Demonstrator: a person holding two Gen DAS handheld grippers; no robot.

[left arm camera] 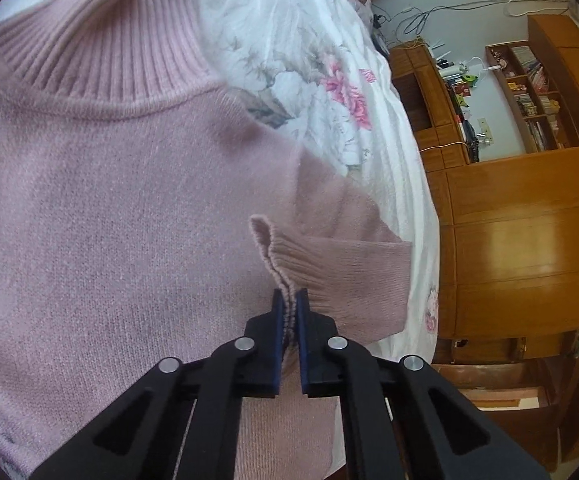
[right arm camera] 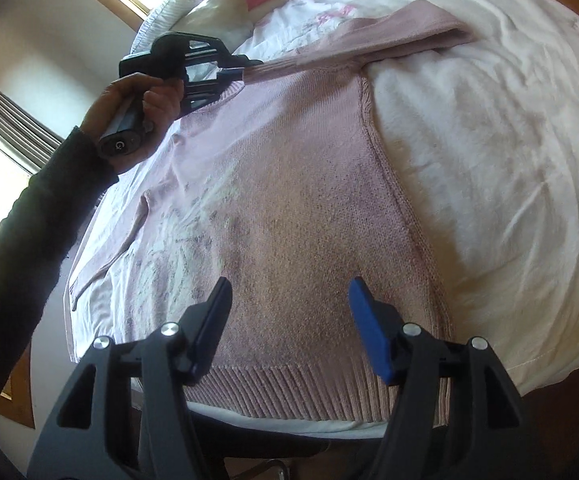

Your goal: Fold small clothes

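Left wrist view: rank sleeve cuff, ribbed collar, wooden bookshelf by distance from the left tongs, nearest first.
1. Sleeve cuff: pinched in the left tongs, bottom centre.
2. Ribbed collar: upper left, across the sweater's chest.
3. Wooden bookshelf: far right, against the wall beyond the bed.

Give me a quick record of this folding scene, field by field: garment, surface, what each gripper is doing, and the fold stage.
garment: pink knit sweater, spread flat
surface: white floral bedspread
left gripper: shut on the ribbed sleeve cuff, held over the sweater body
right gripper: open, above the ribbed hem, holding nothing
fold stage: one sleeve being brought across; body not yet folded
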